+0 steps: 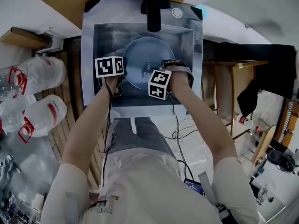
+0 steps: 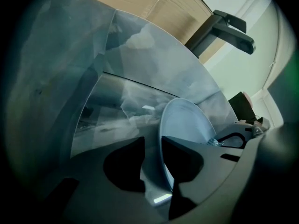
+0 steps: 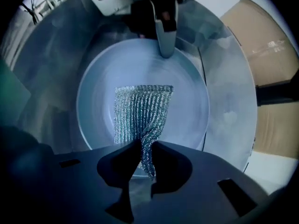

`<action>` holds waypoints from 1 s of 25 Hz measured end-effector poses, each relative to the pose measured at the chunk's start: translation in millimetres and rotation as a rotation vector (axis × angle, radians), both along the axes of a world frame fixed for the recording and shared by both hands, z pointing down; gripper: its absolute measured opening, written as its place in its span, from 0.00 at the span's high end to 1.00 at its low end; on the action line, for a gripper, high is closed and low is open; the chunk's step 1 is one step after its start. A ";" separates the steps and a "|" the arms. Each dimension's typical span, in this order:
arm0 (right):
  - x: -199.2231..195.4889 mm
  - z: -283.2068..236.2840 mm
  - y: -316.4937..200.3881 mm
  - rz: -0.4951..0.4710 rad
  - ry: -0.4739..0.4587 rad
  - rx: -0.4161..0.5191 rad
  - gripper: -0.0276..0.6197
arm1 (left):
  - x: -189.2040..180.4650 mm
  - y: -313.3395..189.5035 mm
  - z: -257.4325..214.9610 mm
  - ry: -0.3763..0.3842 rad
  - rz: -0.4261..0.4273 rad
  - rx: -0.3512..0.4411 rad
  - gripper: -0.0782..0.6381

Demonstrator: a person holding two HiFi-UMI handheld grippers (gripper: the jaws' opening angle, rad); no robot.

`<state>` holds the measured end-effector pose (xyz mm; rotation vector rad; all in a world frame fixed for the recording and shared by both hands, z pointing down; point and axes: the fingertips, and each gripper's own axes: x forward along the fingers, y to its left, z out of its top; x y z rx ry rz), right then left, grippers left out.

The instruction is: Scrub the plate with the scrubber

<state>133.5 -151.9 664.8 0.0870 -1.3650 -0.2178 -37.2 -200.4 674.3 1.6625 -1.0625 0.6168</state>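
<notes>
Your right hand-held gripper (image 3: pixel 145 148) is clamped on the scrubber (image 3: pixel 140 111). The scrubber is a silvery metal mesh with fine ribbed rows that catch the light. Most of it lies spread as a roughly square sheet over the middle of the plate (image 3: pixel 187 101). Its near end gathers into a narrow twisted tail that runs between the two dark jaws, and a short bit hangs out below them.

The plate is round and pale blue-grey, with a smooth shallow well and a low raised rim. It sits in the basin of the steel sink (image 1: pixel 100 45), below the dark tap (image 1: pixel 155 8). No marks or residue can be made out on its surface.

Your left hand-held gripper (image 2: pixel 152 143) is at the plate's edge on your left. Its jaws stand apart with the plate's thin rim between them. The rim runs close along the right jaw and there is a clear gap to the left jaw, so nothing is pinched. In the right gripper view, one grey finger of that gripper reaches down to the plate's far rim.
</notes>
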 end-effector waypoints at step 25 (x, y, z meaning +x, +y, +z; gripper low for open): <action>-74.5 -357.9 -1.4 0.691 -1.303 0.284 0.81 | -22.8 25.1 -244.6 0.116 0.145 0.400 0.85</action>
